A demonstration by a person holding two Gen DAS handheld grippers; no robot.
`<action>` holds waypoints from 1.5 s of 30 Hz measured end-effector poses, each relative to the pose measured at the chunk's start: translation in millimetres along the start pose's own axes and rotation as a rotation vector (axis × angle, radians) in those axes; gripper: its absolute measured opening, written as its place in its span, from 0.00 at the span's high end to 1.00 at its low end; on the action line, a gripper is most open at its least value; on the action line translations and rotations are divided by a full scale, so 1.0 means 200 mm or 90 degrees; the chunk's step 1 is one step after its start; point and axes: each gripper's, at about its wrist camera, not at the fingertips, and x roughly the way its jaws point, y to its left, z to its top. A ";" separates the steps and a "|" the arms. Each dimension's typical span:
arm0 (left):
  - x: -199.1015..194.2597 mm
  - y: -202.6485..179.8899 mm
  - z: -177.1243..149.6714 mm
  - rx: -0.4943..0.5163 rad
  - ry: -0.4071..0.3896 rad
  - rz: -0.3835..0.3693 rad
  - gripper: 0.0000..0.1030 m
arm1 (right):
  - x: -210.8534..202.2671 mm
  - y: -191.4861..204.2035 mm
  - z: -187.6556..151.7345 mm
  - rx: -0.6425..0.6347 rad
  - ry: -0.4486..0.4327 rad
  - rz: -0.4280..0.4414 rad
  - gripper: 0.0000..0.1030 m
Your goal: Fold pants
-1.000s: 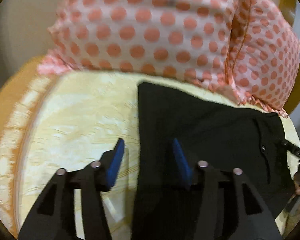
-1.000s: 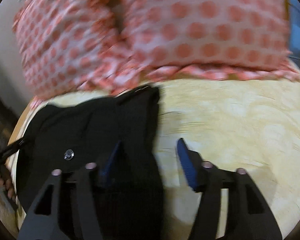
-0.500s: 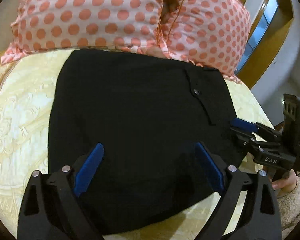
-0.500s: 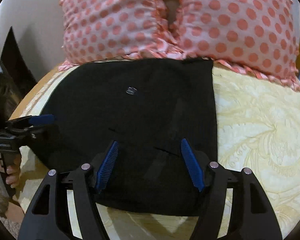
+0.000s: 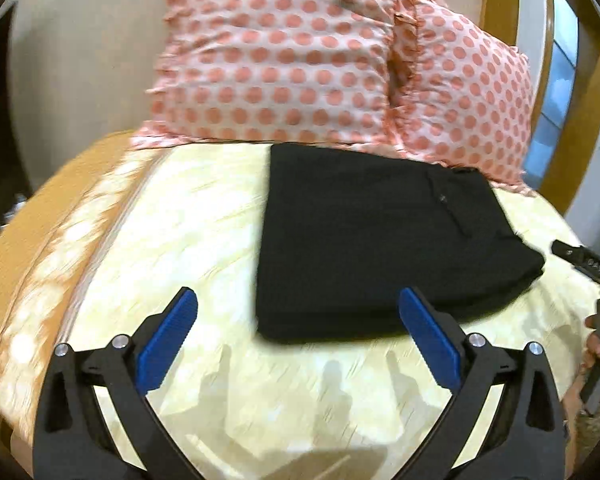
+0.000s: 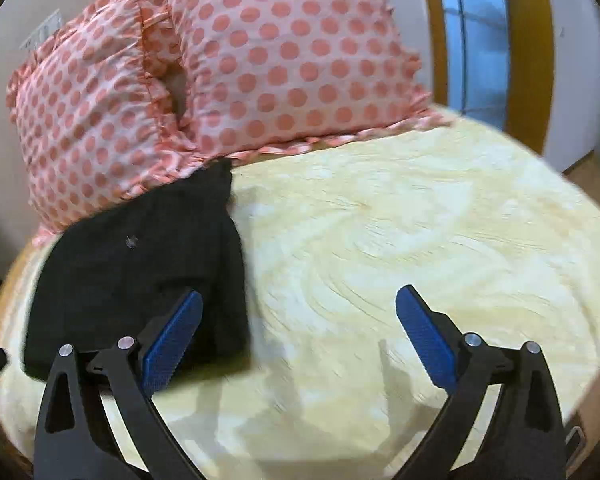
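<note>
The black pants [image 5: 372,240] lie folded into a flat rectangle on the cream bedspread [image 5: 172,232], their far edge against the pillows. My left gripper [image 5: 298,338] is open and empty, held above the bed just in front of the pants' near edge. My right gripper [image 6: 298,336] is open and empty too, to the right of the pants [image 6: 140,280]; its left finger [image 6: 172,336] overlaps the pants' near right corner in view. The right gripper also shows at the right edge of the left wrist view [image 5: 592,268], held by a hand.
Two pink pillows with orange dots [image 5: 300,60] [image 6: 220,68] lean at the head of the bed. A wooden bed frame [image 5: 40,208] runs along the left edge. A window with a wooden frame [image 6: 484,40] stands at the back right.
Both grippers have pulled back and up from the pants and opened wider. The left view has swung left, the right view has swung right, off the pants.
</note>
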 end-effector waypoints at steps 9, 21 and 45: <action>-0.08 -0.10 -0.27 0.020 0.020 0.000 0.02 | -0.20 0.28 -0.37 -0.158 -0.033 0.070 0.01; -0.07 -0.22 -0.39 0.076 0.013 0.009 0.02 | -0.22 0.45 -0.58 -0.202 -0.010 0.098 0.01; -0.09 -0.22 -0.43 0.054 -0.027 0.036 0.02 | -0.23 0.42 -0.63 -0.195 -0.047 0.123 0.01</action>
